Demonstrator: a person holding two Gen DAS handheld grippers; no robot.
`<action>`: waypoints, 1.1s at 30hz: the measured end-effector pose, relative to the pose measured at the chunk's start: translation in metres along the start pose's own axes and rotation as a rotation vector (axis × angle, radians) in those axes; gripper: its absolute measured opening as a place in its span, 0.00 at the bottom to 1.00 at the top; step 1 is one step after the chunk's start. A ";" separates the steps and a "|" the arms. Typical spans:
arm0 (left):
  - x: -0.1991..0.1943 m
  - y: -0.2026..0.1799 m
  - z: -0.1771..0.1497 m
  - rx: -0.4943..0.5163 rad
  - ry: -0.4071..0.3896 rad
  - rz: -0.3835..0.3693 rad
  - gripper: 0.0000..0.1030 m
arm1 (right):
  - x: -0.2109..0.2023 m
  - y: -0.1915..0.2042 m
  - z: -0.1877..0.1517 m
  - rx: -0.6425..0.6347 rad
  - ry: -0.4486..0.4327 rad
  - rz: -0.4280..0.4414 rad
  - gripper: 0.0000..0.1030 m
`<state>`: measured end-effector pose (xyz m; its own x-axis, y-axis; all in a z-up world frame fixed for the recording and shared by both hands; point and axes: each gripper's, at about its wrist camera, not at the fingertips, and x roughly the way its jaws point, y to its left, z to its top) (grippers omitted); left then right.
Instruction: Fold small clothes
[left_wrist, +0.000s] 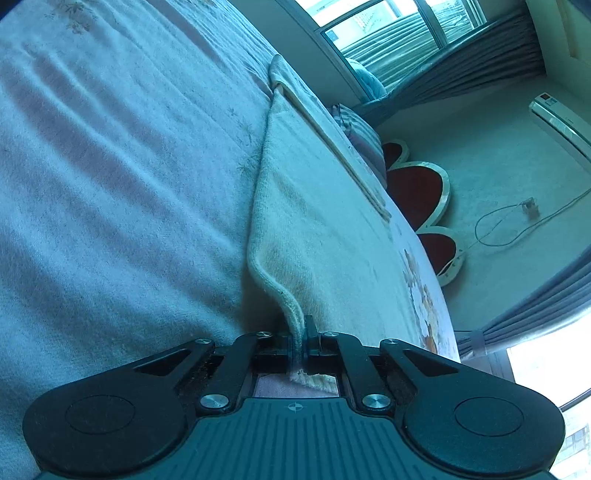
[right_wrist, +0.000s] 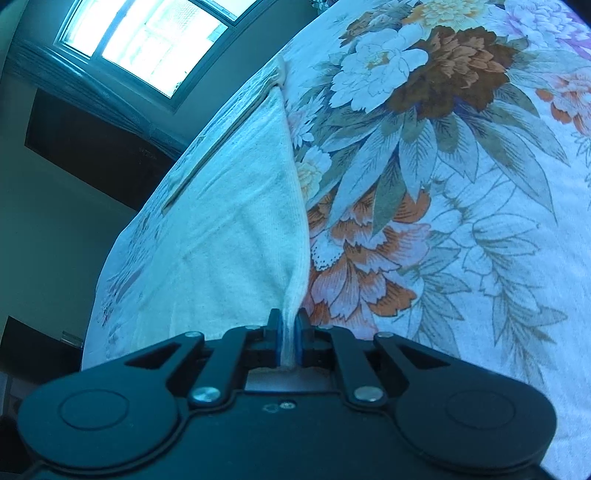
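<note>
Clearly the left gripper (left_wrist: 300, 338) is pinched tight on a thick rolled hem of the cream ribbed-knit garment (left_wrist: 314, 221); the right gripper (right_wrist: 290, 332), blue pads closed, clamps another soft edge of it; the cloth lies flat across a flower-printed bedsheet (right_wrist: 461, 221).

Two grippers are showing, the left gripper (left_wrist: 301, 341) and the right gripper (right_wrist: 290, 339), each pinching an edge of one cream cloth (left_wrist: 321, 229). One flowered bedsheet (right_wrist: 461, 221) is lying under it. Two windows (left_wrist: 388, 33) are lighting the room; one air conditioner (left_wrist: 561, 122) and one white cable (left_wrist: 517, 225) are showing on the wall.
</note>
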<state>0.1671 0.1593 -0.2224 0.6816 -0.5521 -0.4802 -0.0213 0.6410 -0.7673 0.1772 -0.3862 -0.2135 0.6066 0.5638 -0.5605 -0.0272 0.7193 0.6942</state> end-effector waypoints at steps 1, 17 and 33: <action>0.001 -0.001 -0.001 0.006 -0.004 0.004 0.05 | 0.001 0.001 0.000 -0.010 -0.004 -0.009 0.06; -0.009 -0.057 0.073 0.094 -0.161 -0.098 0.04 | -0.027 0.087 0.072 -0.211 -0.169 0.048 0.05; 0.151 -0.089 0.272 0.111 -0.218 -0.063 0.04 | 0.117 0.110 0.287 -0.254 -0.172 0.075 0.05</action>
<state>0.4709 0.1638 -0.1116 0.8209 -0.4724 -0.3208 0.0985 0.6706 -0.7353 0.4737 -0.3574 -0.0732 0.7205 0.5574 -0.4126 -0.2612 0.7693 0.5831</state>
